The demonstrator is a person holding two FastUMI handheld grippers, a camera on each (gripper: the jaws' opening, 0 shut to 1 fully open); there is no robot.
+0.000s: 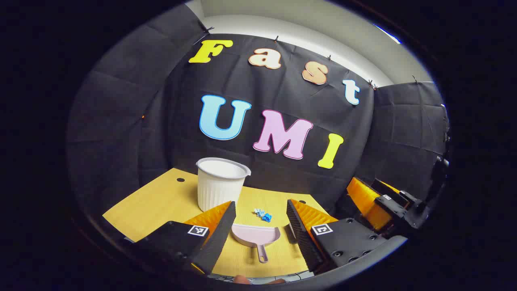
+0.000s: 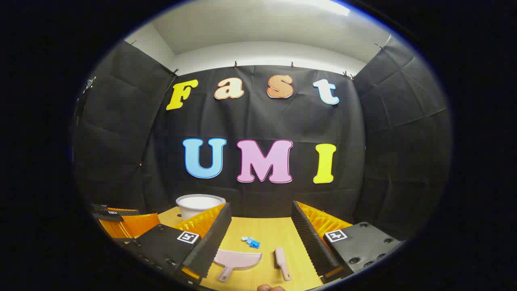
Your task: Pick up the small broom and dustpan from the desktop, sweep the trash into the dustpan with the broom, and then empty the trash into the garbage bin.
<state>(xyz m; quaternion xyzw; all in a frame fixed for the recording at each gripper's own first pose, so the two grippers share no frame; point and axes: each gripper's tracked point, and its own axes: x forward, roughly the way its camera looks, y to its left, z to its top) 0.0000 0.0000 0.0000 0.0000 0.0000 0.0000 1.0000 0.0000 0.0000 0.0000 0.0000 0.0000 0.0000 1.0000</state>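
Observation:
A pink dustpan [image 1: 255, 237] lies flat on the wooden desktop [image 1: 161, 202], handle toward me, between the open fingers of my left gripper [image 1: 260, 218], which hovers above it. Small blue and white trash scraps [image 1: 263, 215] lie just beyond the pan. In the right gripper view the dustpan [image 2: 237, 259] lies at lower left, a small pink broom [image 2: 281, 262] lies to its right, and the trash [image 2: 252, 241] sits behind them. My right gripper [image 2: 260, 226] is open above the desk, holding nothing. The white ribbed garbage bin [image 1: 221, 184] stands at the back left.
The other gripper [image 1: 383, 202] appears at the right edge of the left gripper view, and again as the other gripper [image 2: 121, 220] at the left edge of the right gripper view. The black cloth wall closes the desk's far side. The bin [image 2: 200, 204] stands near that wall.

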